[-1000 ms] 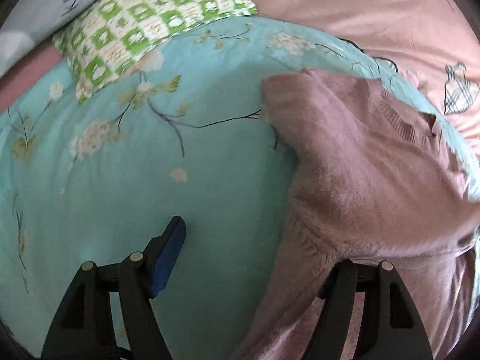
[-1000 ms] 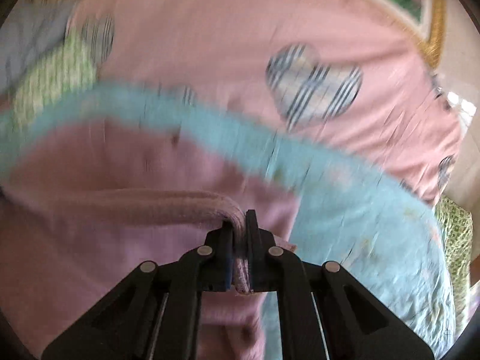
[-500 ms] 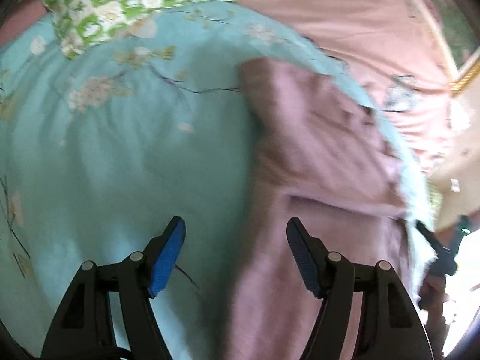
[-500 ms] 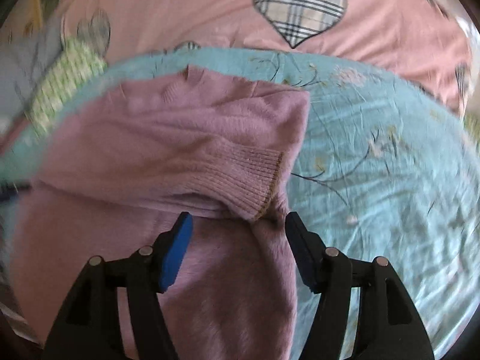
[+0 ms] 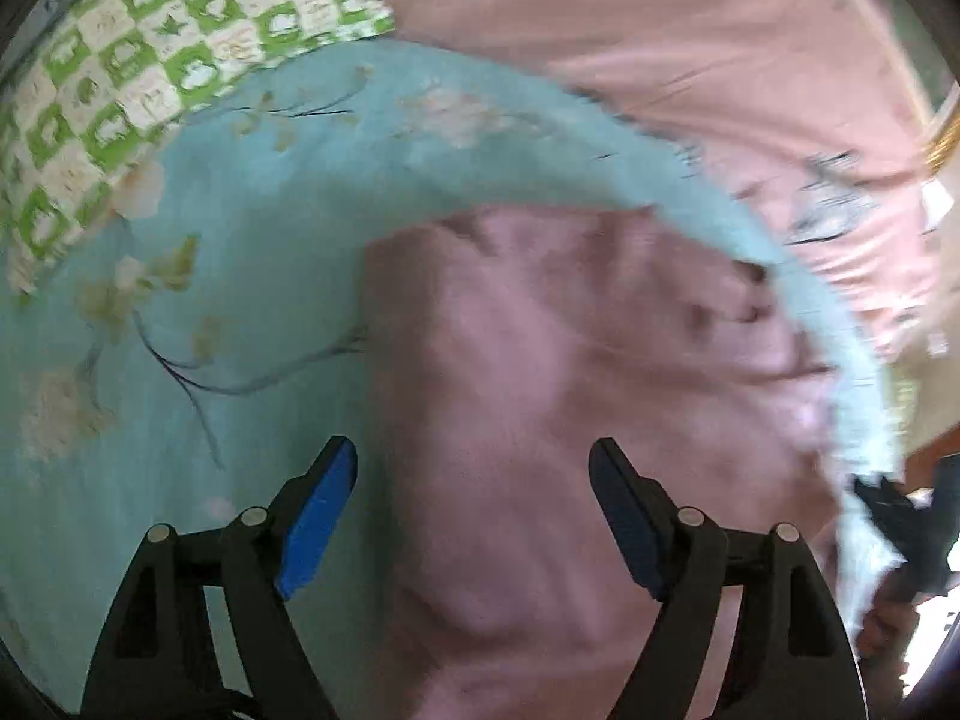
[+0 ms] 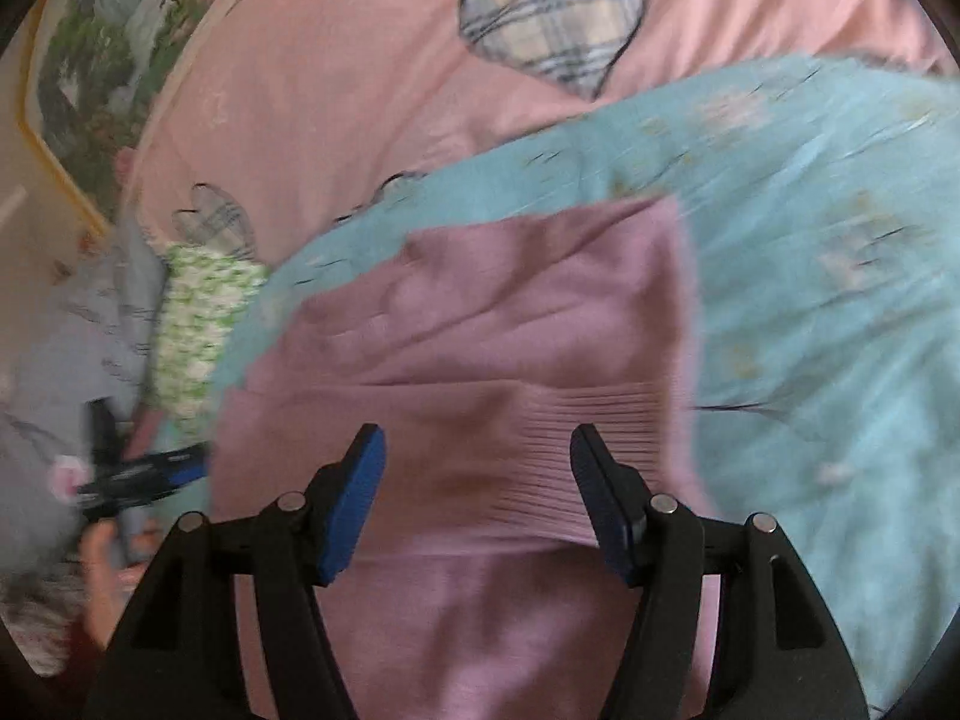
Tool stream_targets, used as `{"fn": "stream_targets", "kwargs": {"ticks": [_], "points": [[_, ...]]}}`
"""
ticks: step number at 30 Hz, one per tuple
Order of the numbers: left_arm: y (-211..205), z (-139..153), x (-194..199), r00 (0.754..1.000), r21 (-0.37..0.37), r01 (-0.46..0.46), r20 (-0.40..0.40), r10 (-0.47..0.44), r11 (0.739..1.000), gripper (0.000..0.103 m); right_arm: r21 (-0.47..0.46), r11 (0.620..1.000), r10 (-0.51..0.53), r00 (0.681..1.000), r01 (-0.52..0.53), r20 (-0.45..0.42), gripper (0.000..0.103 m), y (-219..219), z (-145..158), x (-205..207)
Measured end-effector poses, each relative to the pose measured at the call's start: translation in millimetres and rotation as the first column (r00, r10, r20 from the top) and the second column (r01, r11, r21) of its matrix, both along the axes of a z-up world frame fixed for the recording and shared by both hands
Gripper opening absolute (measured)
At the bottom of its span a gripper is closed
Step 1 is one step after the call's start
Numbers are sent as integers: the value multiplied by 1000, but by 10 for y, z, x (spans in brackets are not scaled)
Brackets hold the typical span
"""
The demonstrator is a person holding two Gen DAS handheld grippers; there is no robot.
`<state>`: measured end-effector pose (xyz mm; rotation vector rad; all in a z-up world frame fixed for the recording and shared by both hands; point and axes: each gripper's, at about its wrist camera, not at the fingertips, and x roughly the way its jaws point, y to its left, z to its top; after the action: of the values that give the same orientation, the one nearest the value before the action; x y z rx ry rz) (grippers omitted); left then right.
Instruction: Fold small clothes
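Observation:
A mauve knit sweater [image 5: 570, 390] lies on a turquoise floral sheet [image 5: 210, 276], with its sleeve folded across the body; the ribbed cuff [image 6: 600, 438] shows in the right wrist view. My left gripper [image 5: 474, 510] is open and empty, hovering over the sweater's left edge. My right gripper [image 6: 477, 498] is open and empty, just above the sweater [image 6: 498, 312] with the cuff between its pads [image 6: 354, 498]. The right gripper also shows at the far right of the left wrist view [image 5: 906, 516]. Both views are blurred by motion.
A green-and-white checked cloth [image 5: 150, 60] lies at the sheet's far left corner. A pink bedcover with plaid hearts [image 6: 552, 12] lies beyond the sheet. The left gripper [image 6: 138, 468] and a hand show at the left of the right wrist view.
My right gripper let go of the sleeve and opened, leaving it folded across the sweater. My left gripper swung right, over the sweater's body, still open.

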<state>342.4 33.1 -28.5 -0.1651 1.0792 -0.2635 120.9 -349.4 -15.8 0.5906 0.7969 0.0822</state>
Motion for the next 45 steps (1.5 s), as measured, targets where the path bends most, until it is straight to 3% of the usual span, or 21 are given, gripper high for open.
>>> {"fn": "stream_targets", "kwargs": {"ticks": [2, 3, 4, 8, 10, 13, 17, 20, 27, 34, 38, 42, 44, 45], "points": [[5, -169, 98, 999, 109, -33, -18, 35, 993, 72, 62, 997, 52, 997, -49, -55, 65, 15, -175, 183], [44, -237, 121, 999, 122, -42, -20, 44, 992, 73, 22, 1000, 18, 994, -16, -105, 65, -3, -257, 236], [75, -252, 131, 999, 115, -44, -11, 46, 992, 73, -80, 995, -72, 983, 59, -170, 62, -63, -342, 291], [165, -130, 81, 996, 183, -90, 36, 85, 979, 71, -133, 974, -198, 976, 184, -96, 62, -123, -208, 236], [267, -48, 6, 995, 142, -96, 35, 92, 985, 65, -137, 971, -205, 978, 198, -35, 63, -50, -21, 119], [386, 132, -304, 998, 35, -40, 39, 39, 999, 66, -75, 986, -145, 989, 146, 13, 67, 54, 152, -86], [376, 302, -878, 996, -5, 54, 70, -54, 999, 68, -88, 994, -71, 997, 71, 3, 68, 247, 243, -448], [379, 304, -1320, 994, 17, 93, 61, -94, 996, 70, -91, 995, -29, 1000, 28, -9, 68, 361, 233, -787], [662, 113, -2259, 992, 8, 127, -6, -127, 992, 70, -75, 997, -10, 1000, 8, -20, 68, 411, 174, -1587], [794, -201, -3109, 978, -133, 191, -52, -200, 972, 70, -89, 995, 45, 999, -43, 24, 68, 454, 110, -2344], [752, -428, -3396, 978, -172, 185, -63, -198, 968, 70, -75, 997, 39, 999, -37, 23, 68, 397, 7, -2678], [701, -475, -3560, 981, -182, 193, 2, -196, 964, 70, -57, 998, -1, 1000, 1, -1, 68, 284, -120, -2938], [651, -496, -3559, 974, -208, 222, 1, -226, 953, 76, -33, 999, -14, 1000, 14, -13, 68, 243, -202, -3041], [631, -501, -3561, 970, -217, 238, 9, -242, 947, 85, -13, 1000, -16, 1000, 15, -19, 67, 228, -256, -3080]]}}
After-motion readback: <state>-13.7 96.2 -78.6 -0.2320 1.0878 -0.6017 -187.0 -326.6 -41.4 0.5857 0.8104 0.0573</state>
